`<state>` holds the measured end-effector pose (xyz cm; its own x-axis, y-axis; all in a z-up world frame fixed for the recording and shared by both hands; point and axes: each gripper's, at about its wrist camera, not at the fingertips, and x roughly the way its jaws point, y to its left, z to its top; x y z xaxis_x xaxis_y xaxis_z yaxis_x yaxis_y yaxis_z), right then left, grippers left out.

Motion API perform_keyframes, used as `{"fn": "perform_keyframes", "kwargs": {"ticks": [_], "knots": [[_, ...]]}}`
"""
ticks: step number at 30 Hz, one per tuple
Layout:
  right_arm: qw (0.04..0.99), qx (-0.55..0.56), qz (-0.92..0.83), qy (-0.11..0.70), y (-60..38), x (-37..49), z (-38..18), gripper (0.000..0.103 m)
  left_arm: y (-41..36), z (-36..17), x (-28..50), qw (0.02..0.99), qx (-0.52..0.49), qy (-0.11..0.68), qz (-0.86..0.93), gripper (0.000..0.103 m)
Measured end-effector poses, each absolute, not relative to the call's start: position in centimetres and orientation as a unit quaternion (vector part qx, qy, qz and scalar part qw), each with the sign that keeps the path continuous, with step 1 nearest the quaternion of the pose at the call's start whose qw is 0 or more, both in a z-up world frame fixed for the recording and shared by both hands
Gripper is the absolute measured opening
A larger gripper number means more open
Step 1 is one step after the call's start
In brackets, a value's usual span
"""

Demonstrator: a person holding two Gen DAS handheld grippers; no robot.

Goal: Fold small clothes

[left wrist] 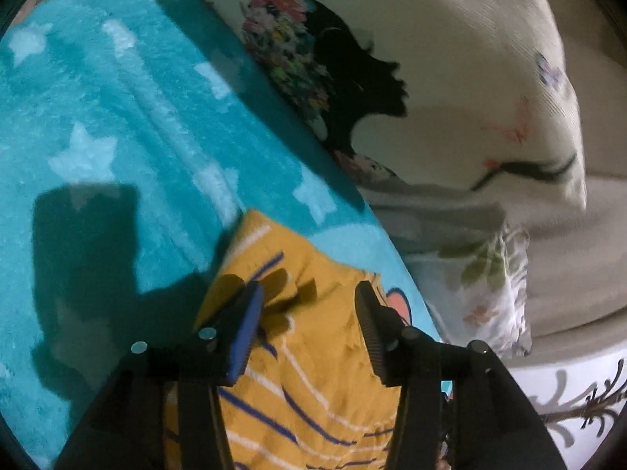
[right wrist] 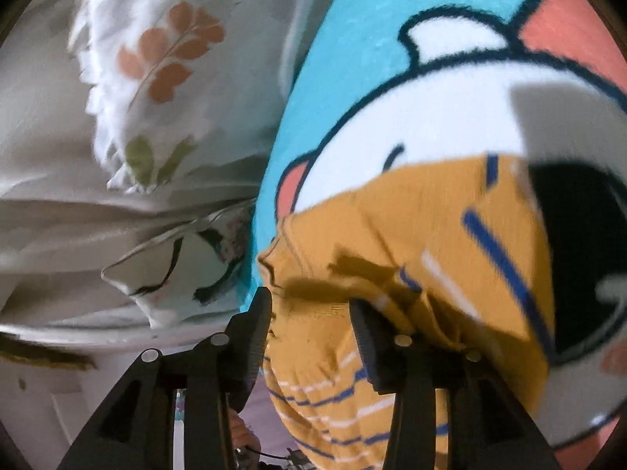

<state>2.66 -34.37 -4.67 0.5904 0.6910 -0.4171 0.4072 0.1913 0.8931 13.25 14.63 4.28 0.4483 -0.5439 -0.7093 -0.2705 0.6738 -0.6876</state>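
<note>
Mustard-yellow knit with blue and white stripes, the small garment lies on my teal star blanket, spread soft for folding. It runs between both tools' parted fingers: left gripper and right gripper, pillows at two o'clock.

No readable text or labels.

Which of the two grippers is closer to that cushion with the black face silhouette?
Left. The left gripper hangs open over the yellow striped garment, with the silhouette cushion just ahead. The right gripper, also open over the garment, shows no silhouette.
</note>
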Motion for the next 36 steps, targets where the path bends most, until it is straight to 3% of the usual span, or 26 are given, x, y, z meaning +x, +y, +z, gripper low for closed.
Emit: {"fn": "perform_keyframes", "kwargs": {"ticks": [2, 4, 8, 13, 18, 23, 24, 26, 31, 36], "knots": [[0.638, 0.629, 0.108, 0.431, -35.2, 3.0, -4.8, 0.048, 14.8, 4.3, 13.4, 0.757, -0.388, 0.519, -0.085, 0.049], [0.637, 0.639, 0.101, 0.419, -36.3, 2.9, -4.8, 0.060, 14.9, 4.4, 13.3, 0.764, -0.366, 0.526, -0.078, 0.050], [0.642, 0.645, 0.090, 0.404, -38.2, 3.0, -4.5, 0.060, 14.8, 5.0, 12.0, 0.781, -0.295, 0.545, -0.069, 0.051], [0.682, 0.576, 0.110, 0.436, -37.5, 3.2, -1.5, 0.062, 15.6, 5.6, 8.8, 0.804, -0.207, 0.555, -0.058, 0.058], [0.711, 0.480, 0.182, 0.481, -31.2, 5.1, 1.3, 0.062, 16.7, 4.8, 4.9, 0.802, -0.157, 0.574, -0.057, 0.065], [0.707, 0.403, 0.264, 0.518, -21.3, 7.0, 2.8, 0.062, 16.3, 2.8, 2.7, 0.789, -0.110, 0.599, -0.081, 0.065], [0.707, 0.392, 0.272, 0.522, -20.1, 6.8, 2.9, 0.061, 16.2, 2.4, 2.5, 0.786, -0.101, 0.604, -0.085, 0.063], [0.717, 0.351, 0.276, 0.536, -16.1, 7.2, 3.2, 0.059, 16.0, 1.6, 2.5, 0.774, -0.082, 0.620, -0.098, 0.007], [0.733, 0.298, 0.263, 0.552, -9.8, 7.4, 4.1, 0.049, 18.3, 2.2, 1.6, 0.769, -0.100, 0.617, -0.133, 0.006], [0.780, 0.161, 0.202, 0.569, -3.1, 10.8, 3.1, 0.034, 20.6, 2.5, 0.1, 0.763, -0.122, 0.611, -0.171, 0.007]]}}
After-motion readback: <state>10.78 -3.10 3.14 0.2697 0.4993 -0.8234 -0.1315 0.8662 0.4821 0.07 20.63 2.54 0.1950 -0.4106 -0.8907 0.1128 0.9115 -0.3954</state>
